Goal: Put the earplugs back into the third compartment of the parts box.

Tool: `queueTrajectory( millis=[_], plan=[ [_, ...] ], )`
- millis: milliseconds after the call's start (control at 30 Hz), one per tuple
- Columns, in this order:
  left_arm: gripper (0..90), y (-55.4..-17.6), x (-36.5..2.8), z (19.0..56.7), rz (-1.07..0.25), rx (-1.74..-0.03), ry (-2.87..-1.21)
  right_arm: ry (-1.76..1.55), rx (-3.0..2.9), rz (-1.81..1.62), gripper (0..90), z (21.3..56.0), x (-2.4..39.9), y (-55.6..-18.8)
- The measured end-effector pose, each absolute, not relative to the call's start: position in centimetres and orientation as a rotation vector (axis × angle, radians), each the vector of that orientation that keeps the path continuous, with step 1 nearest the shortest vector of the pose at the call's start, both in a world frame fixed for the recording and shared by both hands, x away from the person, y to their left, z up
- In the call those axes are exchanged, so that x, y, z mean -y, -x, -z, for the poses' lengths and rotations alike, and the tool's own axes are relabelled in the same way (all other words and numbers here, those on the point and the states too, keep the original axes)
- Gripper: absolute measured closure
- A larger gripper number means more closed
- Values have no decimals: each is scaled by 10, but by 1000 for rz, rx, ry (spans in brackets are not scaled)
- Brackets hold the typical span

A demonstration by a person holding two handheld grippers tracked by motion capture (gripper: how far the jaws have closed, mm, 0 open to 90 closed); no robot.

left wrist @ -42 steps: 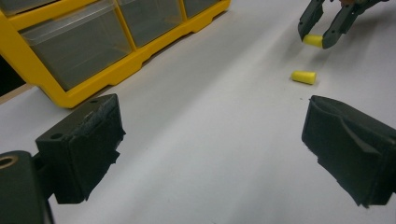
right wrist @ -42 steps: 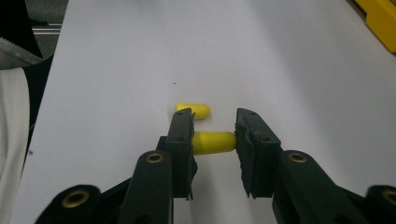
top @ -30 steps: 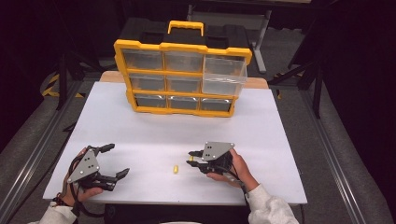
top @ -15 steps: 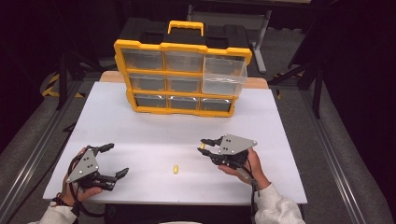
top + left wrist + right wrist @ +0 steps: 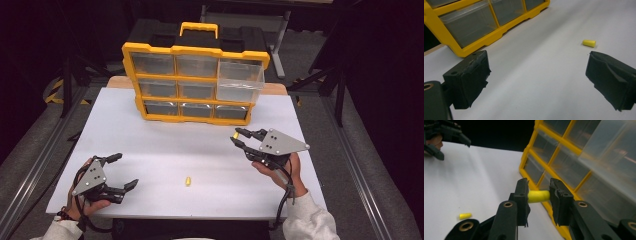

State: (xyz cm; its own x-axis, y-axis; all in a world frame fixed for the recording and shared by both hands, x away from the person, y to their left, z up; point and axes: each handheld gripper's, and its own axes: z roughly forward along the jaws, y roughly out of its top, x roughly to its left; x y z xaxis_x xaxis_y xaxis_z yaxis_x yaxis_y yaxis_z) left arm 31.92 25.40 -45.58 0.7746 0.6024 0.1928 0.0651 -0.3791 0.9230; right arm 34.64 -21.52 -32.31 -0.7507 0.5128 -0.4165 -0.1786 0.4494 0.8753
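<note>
While raised above the table (image 5: 165, 150) in front of the yellow drawer organizer (image 5: 195, 82), right gripper (image 5: 538, 196) pinching a yellow foam earplug (image 5: 537, 196) crosswise between its two black jaws, plug clear of the surface and near the cabinet's lower right corner. Top-right drawer (image 5: 240, 80) pulled out, transparent, nothing discernible inside; probably the destination, though that is a guess from the way the gripper points. Second earplug (image 5: 188, 181) lying loose on the white tabletop near the front edge, between the two hands, also seen from the left gripper view (image 5: 589, 43) just beyond one jaw. Left gripper (image 5: 122, 172) resting low at the near left corner, jaws spread wide, holding nothing. Judged progress: pickup of the first plug done, carry toward the organizer under way, drop into the open drawer not yet made. Remaining after that: fetching the second plug from the table, placing it likewise, and perhaps pushing the drawer shut.
</note>
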Motion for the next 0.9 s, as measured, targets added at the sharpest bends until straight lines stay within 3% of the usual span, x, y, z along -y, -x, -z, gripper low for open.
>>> queueTrajectory(
  millis=[333, 900],
  plan=[
    [64, -319, -254, 456, -624, -511, -1891, -257, -1860, -1318, 698, 279, 221, -343],
    [64, -319, -254, 456, -622, -508, -1895, -308, -1743, -1261, 696, 236, 228, -366]
  ],
)
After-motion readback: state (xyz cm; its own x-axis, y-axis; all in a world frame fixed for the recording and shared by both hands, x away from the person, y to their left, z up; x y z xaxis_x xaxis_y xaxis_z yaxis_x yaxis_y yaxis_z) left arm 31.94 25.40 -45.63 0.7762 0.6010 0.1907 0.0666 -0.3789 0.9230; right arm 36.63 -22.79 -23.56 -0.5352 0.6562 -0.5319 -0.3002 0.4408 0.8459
